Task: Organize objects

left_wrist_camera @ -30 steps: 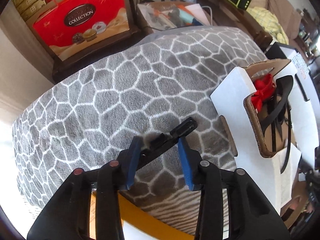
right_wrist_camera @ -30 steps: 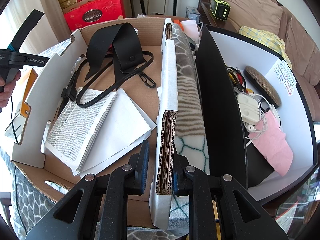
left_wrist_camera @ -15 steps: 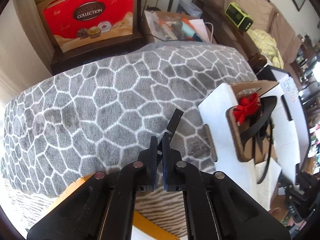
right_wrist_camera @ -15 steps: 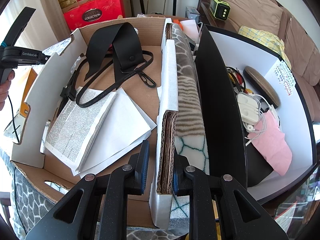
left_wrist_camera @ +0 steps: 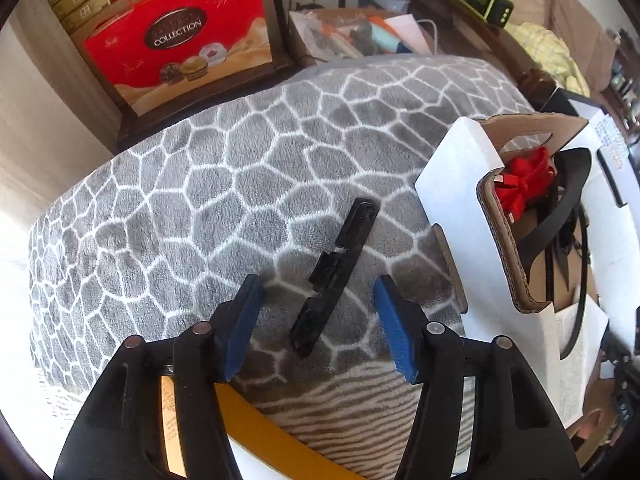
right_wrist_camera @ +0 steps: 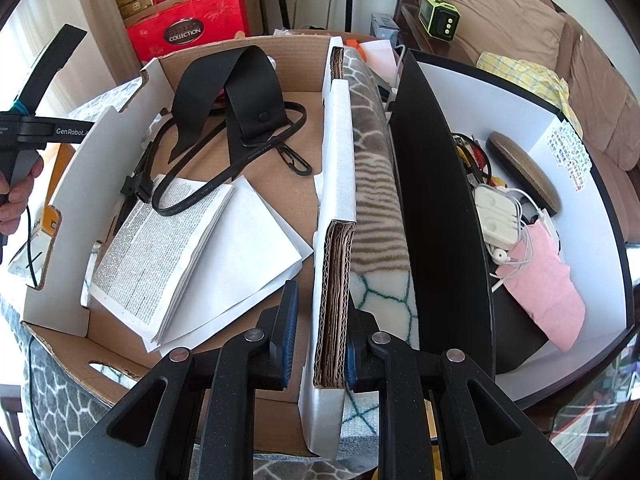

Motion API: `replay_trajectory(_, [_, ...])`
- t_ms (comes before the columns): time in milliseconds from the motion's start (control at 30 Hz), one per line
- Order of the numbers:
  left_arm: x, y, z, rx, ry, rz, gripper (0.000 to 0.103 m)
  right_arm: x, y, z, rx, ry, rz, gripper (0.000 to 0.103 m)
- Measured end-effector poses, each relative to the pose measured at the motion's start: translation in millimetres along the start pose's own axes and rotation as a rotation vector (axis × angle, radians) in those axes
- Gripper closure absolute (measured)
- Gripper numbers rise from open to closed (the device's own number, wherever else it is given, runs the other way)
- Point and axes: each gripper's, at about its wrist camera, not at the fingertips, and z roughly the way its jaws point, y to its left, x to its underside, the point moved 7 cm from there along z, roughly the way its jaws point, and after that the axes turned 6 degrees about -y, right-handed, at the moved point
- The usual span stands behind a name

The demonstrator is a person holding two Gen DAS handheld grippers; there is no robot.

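Left tool [left_wrist_camera: 318, 326]: blue pads apart after just opening; slim black plastic clip-like bar [left_wrist_camera: 334, 276] lying loose between them on the grey fleece blanket with white cell pattern [left_wrist_camera: 180, 184], neither pad touching it.
Right tool [right_wrist_camera: 318, 338]: nearly together, straddling the thick corrugated wall of the white-faced cardboard box [right_wrist_camera: 334, 240]; right pad against the wall, left pad possibly just clear, so a firm clamp hard to confirm.
Bar's place: on the blanket, just beside the box's outer wall, not yet inside.
Step in hand, as judged: regrasp the bar, then carry it into the box.
Doing it well: centre the pads on the bar's thicker middle, squared across its narrow width; press down slightly into the soft pile before closing; lift straight up, clear the box rim before moving across; keep the box steadied.
Left view only: the bar itself, a red ribbon-like bundle [left_wrist_camera: 528, 180] at the box's end.
Right view only: box interior with black webbing strap [right_wrist_camera: 240, 92] and folded printed paper [right_wrist_camera: 168, 248]; neighbouring black-walled white tray [right_wrist_camera: 440, 200] with cables; the hand [right_wrist_camera: 16, 196] on the left tool's grip.
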Motion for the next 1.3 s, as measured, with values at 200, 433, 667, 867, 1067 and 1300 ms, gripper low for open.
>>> replay_trajectory(200, [-2, 0, -4, 0.032, -0.003, -0.035, 0.091, -1, 2, 0, 0.001, 0.0, 0.0, 0.083])
replay_trajectory(433, [-6, 8, -23, 0.126, -0.045, -0.126, 0.092, -1, 2, 0, 0.001, -0.001, 0.001, 0.083])
replay_trajectory(667, [-19, 7, -64, 0.195, -0.136, -0.155, 0.092, -1, 2, 0, 0.002, -0.002, 0.005, 0.083])
replay_trajectory(867, [-24, -18, -97, 0.257, -0.187, -0.117, 0.092, -1, 2, 0, 0.002, -0.001, 0.005, 0.083])
replay_trajectory(1067, [-25, -52, -100, 0.288, -0.171, -0.091, 0.092, -1, 2, 0, 0.002, -0.002, 0.005, 0.083])
replay_trajectory(1300, [-20, -77, -82, 0.284, -0.134, -0.105, 0.092, -1, 2, 0, 0.002, -0.002, 0.005, 0.083])
